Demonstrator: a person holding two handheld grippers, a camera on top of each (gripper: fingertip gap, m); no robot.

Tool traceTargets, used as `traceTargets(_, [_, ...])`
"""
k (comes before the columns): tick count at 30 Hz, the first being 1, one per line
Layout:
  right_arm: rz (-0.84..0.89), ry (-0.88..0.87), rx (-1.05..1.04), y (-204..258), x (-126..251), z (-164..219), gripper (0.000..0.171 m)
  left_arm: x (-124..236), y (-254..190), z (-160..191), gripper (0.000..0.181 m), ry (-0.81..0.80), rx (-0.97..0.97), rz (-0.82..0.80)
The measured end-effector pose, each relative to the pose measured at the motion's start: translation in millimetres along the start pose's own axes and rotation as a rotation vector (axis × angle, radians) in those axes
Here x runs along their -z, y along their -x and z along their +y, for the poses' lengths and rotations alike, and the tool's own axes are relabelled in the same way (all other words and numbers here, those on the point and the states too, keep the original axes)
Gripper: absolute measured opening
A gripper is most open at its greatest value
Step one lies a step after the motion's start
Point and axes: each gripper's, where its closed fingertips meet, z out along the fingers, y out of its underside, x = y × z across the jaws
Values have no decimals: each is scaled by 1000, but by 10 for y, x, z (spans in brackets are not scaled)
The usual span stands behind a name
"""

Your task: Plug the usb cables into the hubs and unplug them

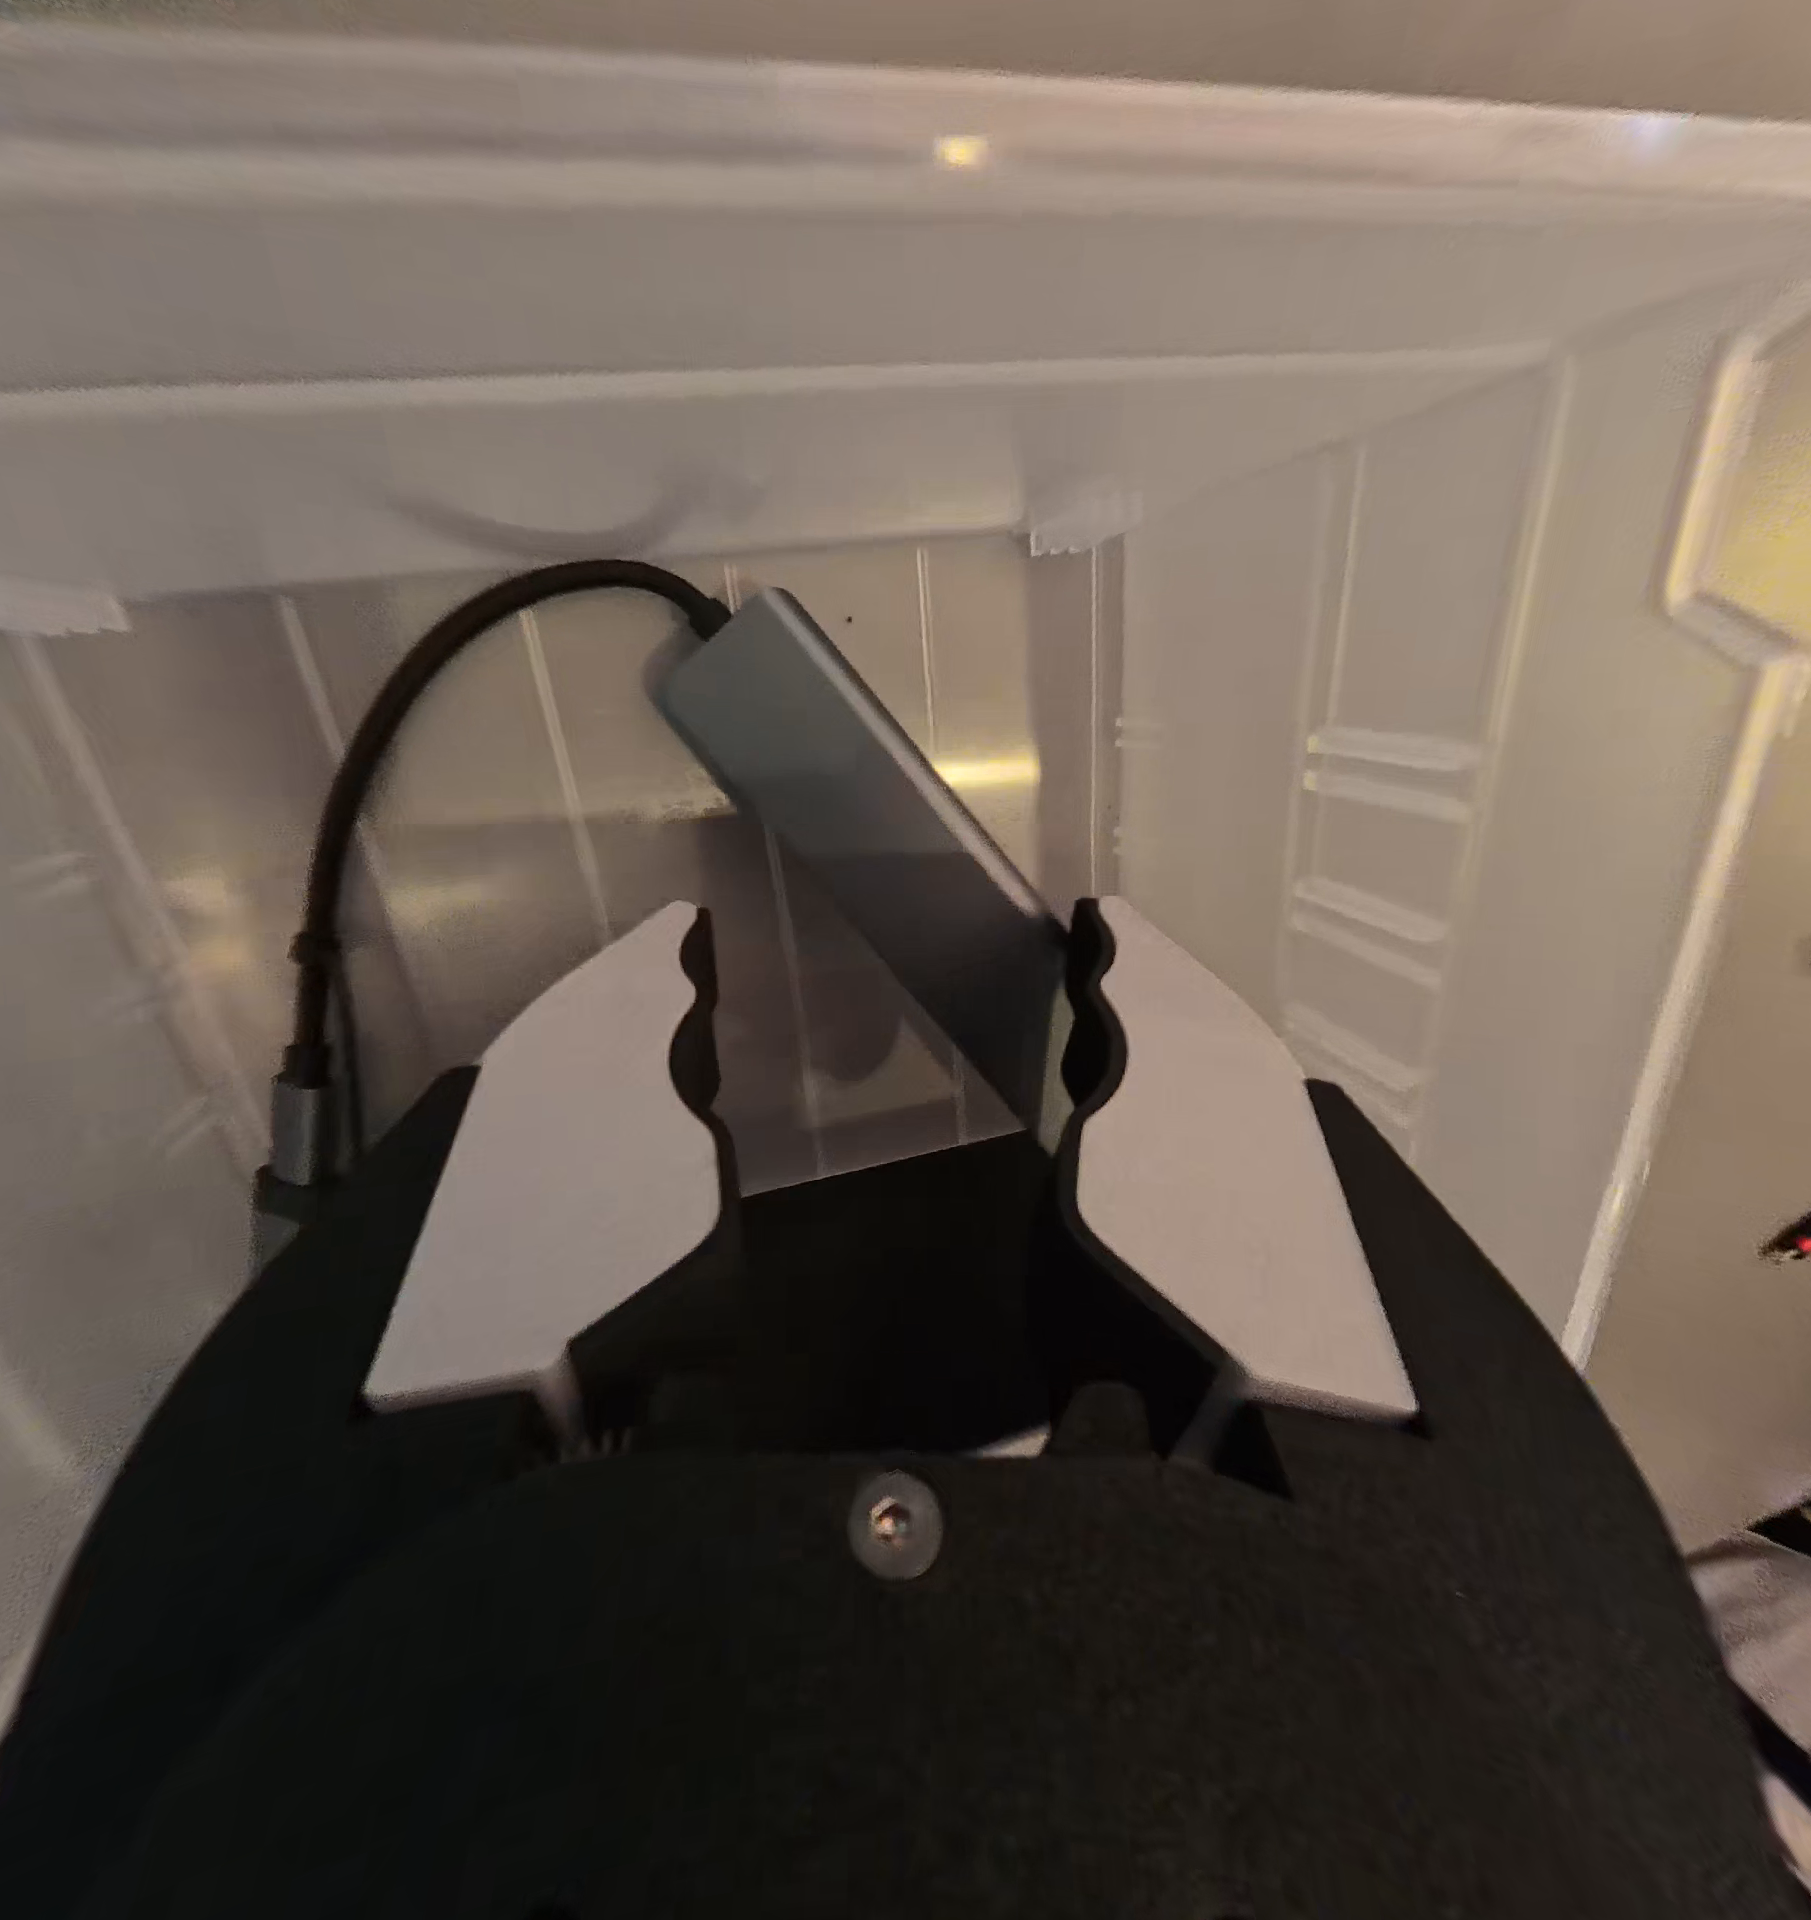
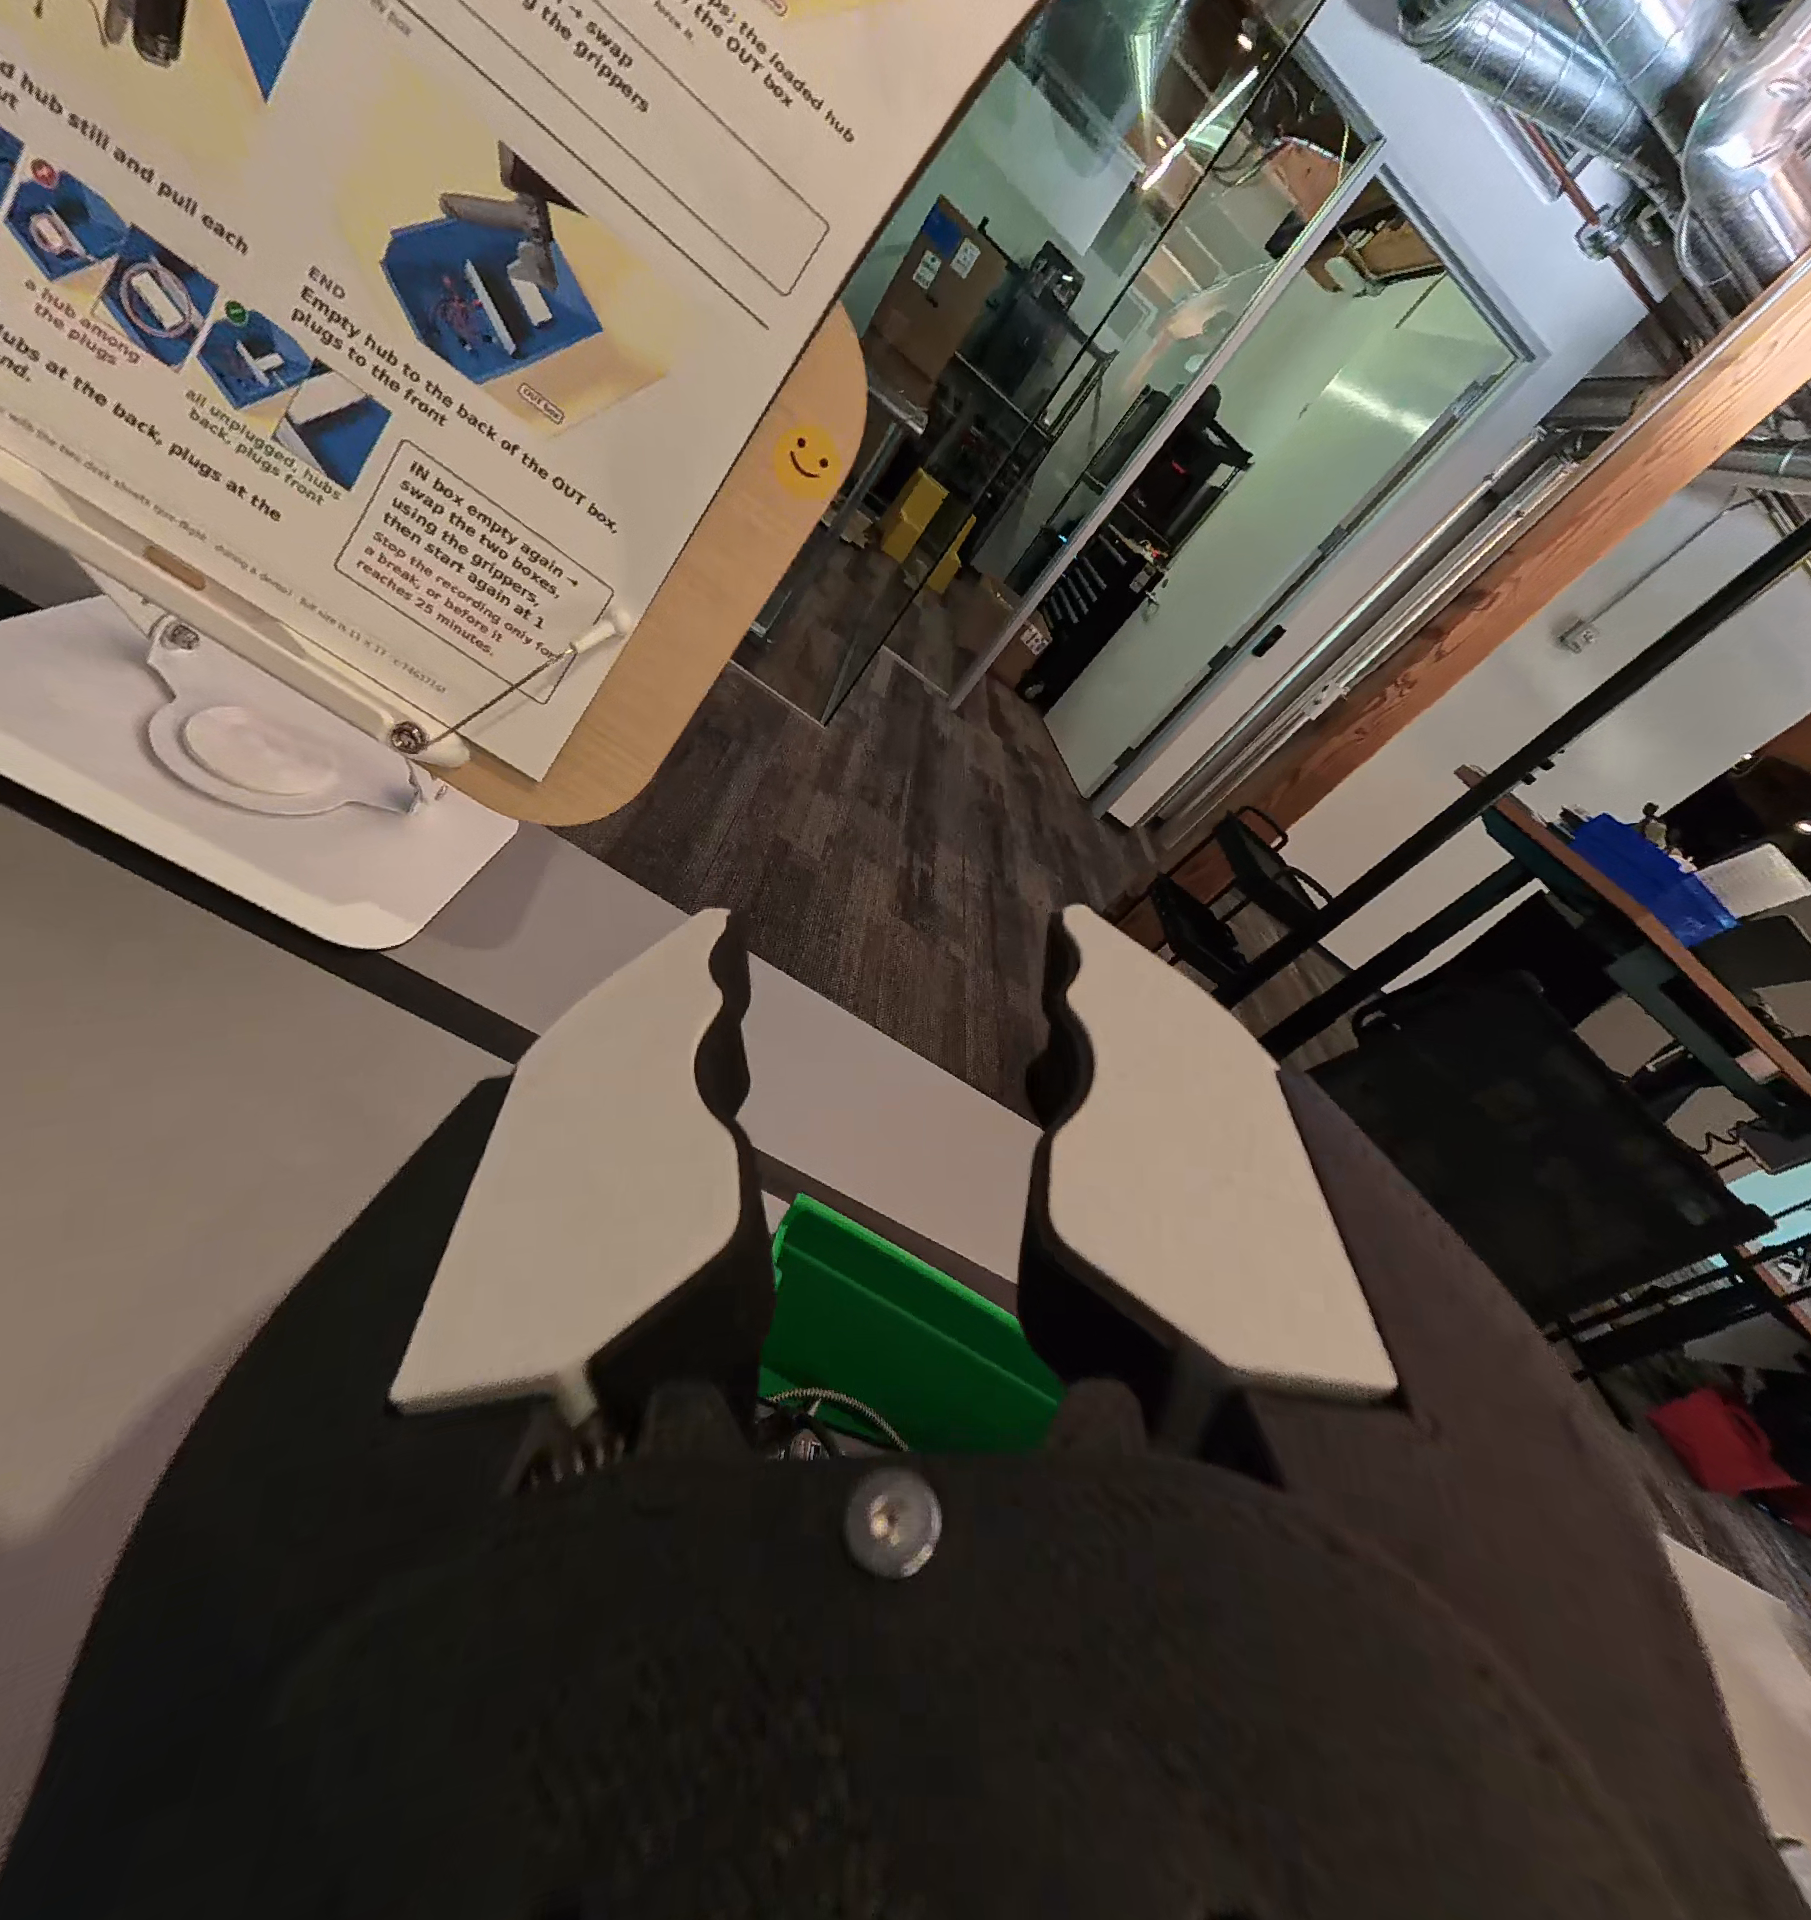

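- The left tongs (image 1: 890,997) are apart and hold nothing. Their right finger (image 1: 1171,1122) touches, or almost touches, the near end of the grey hub (image 1: 859,821); the left finger is well away from it.
- The hub leans inside a translucent white box (image 1: 1400,727). Its near end is by the right finger and its far end points up and to the left, toward the back wall of the box.
- The hub's own black cable (image 1: 381,748) leaves the far end, curves over to the left and comes down to a grey plug (image 1: 293,1127) just beside the left finger.
- I judge the step to be the fetching of a hub from the box. The next move calls for bringing the tongs around the hub's narrow body and closing them firmly, because it stands tilted and could slip.
- The right tongs (image 2: 893,1023) are also apart and empty, held above the desk (image 2: 153,1039), far from the hub.
- Under them a green part (image 2: 880,1330) shows; beyond stands an instruction board (image 2: 755,416), then the room.
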Motion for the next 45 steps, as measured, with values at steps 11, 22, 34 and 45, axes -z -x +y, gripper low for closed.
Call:
traceTargets(11, [-30,-3,24,56,27,-30,56,-162,-45,-10,51,57,21,-22])
traceTargets(22, [-36,-34,-19,-68,80,-46,56,375,-141,-109,39,-80,84,257])
traceTargets(34, [-55,-102,-62,-157,223,-151,55,1427,-696,-18,33,-347,-203,218])
traceTargets(45, [-158,-181,13,173,325,-368,56,1158,-2345,585,32,-435,-797,27])
